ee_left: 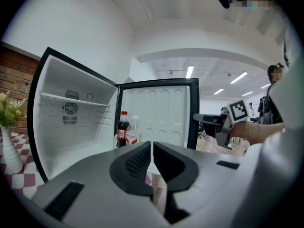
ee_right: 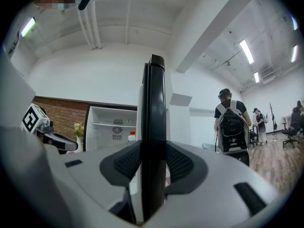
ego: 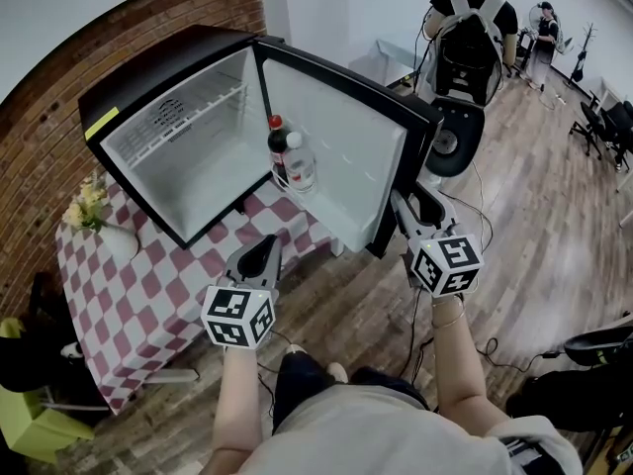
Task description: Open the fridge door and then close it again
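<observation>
We found the fridge door swung wide open, hinged at the cabinet's far right corner and standing out toward us, its white inner face exposed. Two bottles sat side by side in its lower shelf, a dark cola bottle and a clear bottle. The fridge itself, otherwise bare inside, stood on a bench covered with a checked cloth. A vase of flowers stood on the cloth just beside the cabinet, near the brick wall. The right tool was clenched on the door's free edge, and the right gripper view showed the dark edge running upright between both pads. The left tool was clenched on nothing, jaws together. It hung in front of the open cabinet over the bench's near edge and was apart from the fridge. A person with a backpack stood well beyond the door, clear of its sweep. We judged the opening step complete and the closing step in hand. The next move called for carrying the gripped edge round its arc toward the cabinet without twisting off the thin edge. It also called for keeping the swing gentle enough that the bottles stayed upright, and for releasing before the pads were caught at the seal. The left tool needed to stay out of the narrowing gap.
</observation>
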{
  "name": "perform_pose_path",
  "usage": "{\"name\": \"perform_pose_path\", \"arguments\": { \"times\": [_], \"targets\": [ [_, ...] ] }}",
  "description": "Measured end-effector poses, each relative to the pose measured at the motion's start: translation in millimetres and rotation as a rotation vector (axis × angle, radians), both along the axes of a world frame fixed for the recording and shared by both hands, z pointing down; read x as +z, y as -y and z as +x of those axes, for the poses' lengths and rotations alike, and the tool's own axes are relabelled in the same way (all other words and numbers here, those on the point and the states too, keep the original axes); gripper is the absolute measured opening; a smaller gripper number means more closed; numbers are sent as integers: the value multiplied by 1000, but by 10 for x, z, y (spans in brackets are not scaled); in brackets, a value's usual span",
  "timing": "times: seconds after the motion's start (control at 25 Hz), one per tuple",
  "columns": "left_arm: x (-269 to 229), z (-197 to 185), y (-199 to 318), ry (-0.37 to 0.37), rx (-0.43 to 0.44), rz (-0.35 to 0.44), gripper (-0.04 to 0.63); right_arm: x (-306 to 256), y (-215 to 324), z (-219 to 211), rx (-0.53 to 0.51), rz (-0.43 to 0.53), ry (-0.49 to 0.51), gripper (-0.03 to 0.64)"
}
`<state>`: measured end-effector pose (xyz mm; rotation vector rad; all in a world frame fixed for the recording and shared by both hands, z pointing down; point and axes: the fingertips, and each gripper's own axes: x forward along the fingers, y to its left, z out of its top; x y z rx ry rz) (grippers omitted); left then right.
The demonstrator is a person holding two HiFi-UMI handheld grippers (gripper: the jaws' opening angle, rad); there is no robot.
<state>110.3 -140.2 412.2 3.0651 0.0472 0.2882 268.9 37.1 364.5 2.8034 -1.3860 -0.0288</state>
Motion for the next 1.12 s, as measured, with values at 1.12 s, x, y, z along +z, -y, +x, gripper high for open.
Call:
{"name": "perform_pose_path", "arguments": {
  "times": [1.12],
  "targets": [
    [-44, -700, 360, 5, -198, -3, 18, -42, 1289, -1715, -692, -46, -98, 161]
  ]
}}
